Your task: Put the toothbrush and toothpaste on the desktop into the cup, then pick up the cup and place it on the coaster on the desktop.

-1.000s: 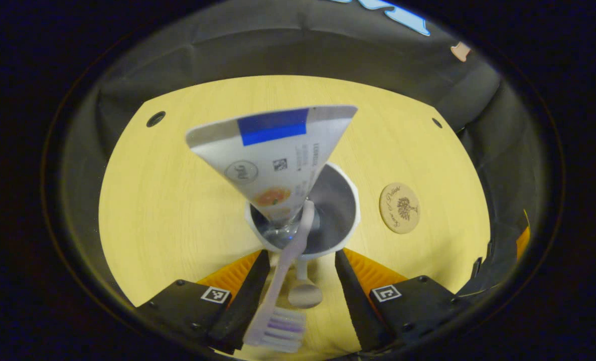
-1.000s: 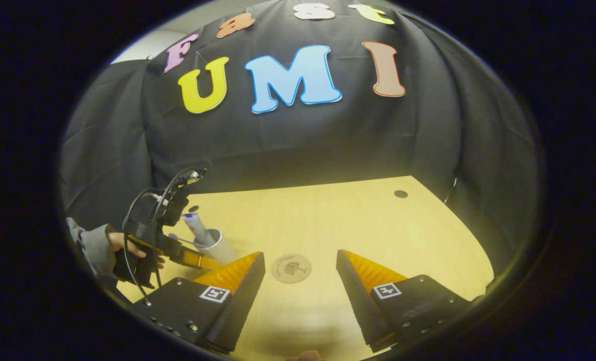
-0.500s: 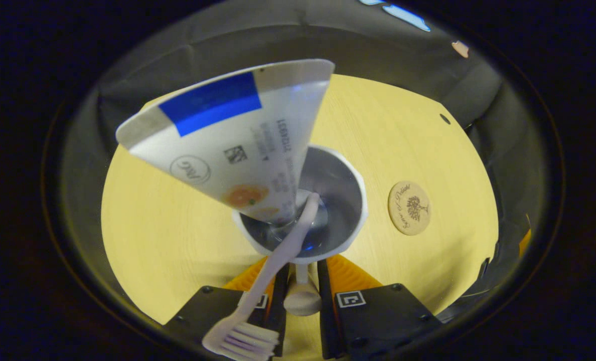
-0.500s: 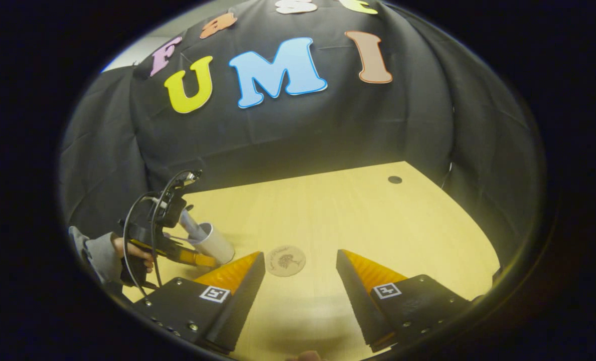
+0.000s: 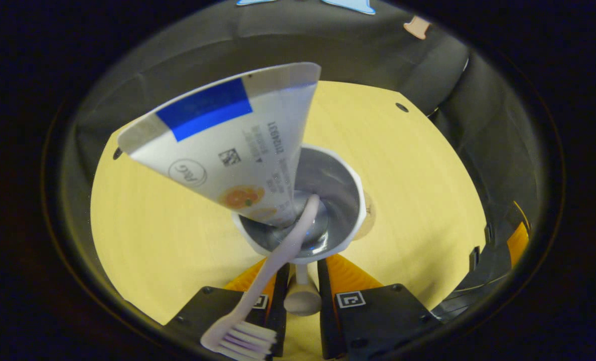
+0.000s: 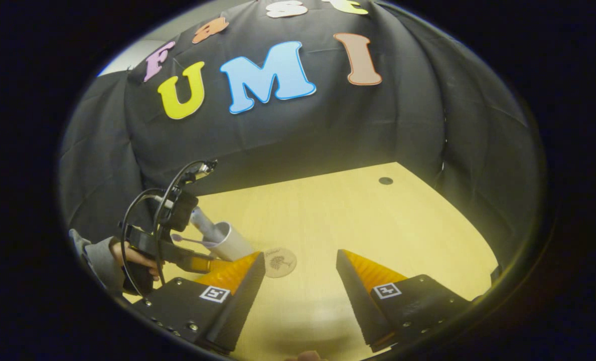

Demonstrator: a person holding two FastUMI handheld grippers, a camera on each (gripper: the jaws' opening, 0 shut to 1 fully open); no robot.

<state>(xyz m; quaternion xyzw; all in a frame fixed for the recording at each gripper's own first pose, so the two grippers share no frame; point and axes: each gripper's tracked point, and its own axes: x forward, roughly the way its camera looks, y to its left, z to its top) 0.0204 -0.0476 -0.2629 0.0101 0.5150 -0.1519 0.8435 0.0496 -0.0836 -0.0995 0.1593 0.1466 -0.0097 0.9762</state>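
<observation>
A white cup (image 5: 350, 200) holds the toothpaste tube (image 5: 228, 145) and a pale toothbrush (image 5: 273, 260), whose bristle end sticks out over the rim toward the camera. My left gripper (image 5: 302, 268) is shut on the cup's handle (image 5: 302, 297). The round wooden coaster (image 5: 367, 216) peeks out from behind the cup's right rim. In the right gripper view the cup (image 6: 232, 241) leans just left of the coaster (image 6: 279, 261), with the left gripper (image 6: 197, 261) and a hand at it. My right gripper (image 6: 300, 255) hovers open over the desk, nothing between its fingers.
The light wooden desktop (image 6: 358, 215) has a small dark hole (image 6: 386, 180) near its far right corner. Black cloth walls close it in at the back and sides. A grey sleeve (image 6: 95, 255) reaches in from the left.
The left gripper closed on the cup's handle and carried the cup rightward, so the coaster is now partly hidden behind the rim. The right gripper stayed open, shifting only slightly.
</observation>
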